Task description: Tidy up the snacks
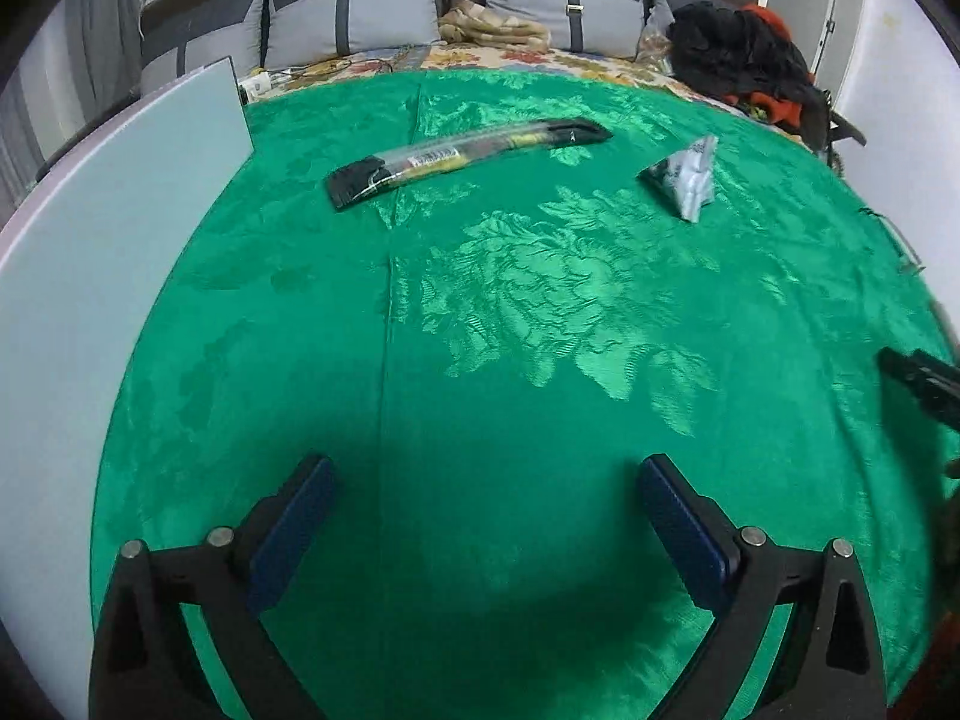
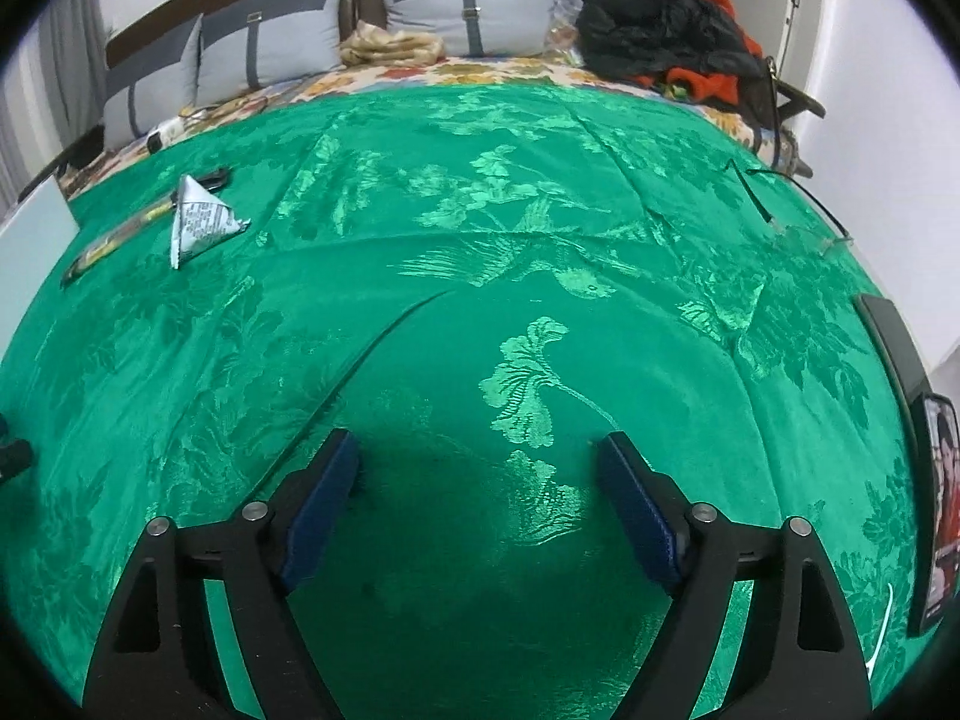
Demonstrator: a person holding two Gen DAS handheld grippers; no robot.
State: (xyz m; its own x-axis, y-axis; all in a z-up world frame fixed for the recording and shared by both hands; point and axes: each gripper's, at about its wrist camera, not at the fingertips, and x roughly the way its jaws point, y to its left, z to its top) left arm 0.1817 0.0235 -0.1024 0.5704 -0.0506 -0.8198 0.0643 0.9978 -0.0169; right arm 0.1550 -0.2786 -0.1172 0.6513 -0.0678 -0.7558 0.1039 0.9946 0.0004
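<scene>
The left gripper (image 1: 483, 516) and right gripper (image 2: 480, 492) both hover spread wide and empty above a green patterned cloth (image 1: 540, 360). Beyond the left gripper lies a long clear-wrapped snack packet (image 1: 462, 159); to the right of that packet, well apart, lies a silvery triangular pouch (image 1: 687, 177). A good first grasp would likely close across the packet's narrow width. Left of the packet stands a pale board (image 1: 120, 228); behind it are grey cushions (image 1: 354, 24).
</scene>
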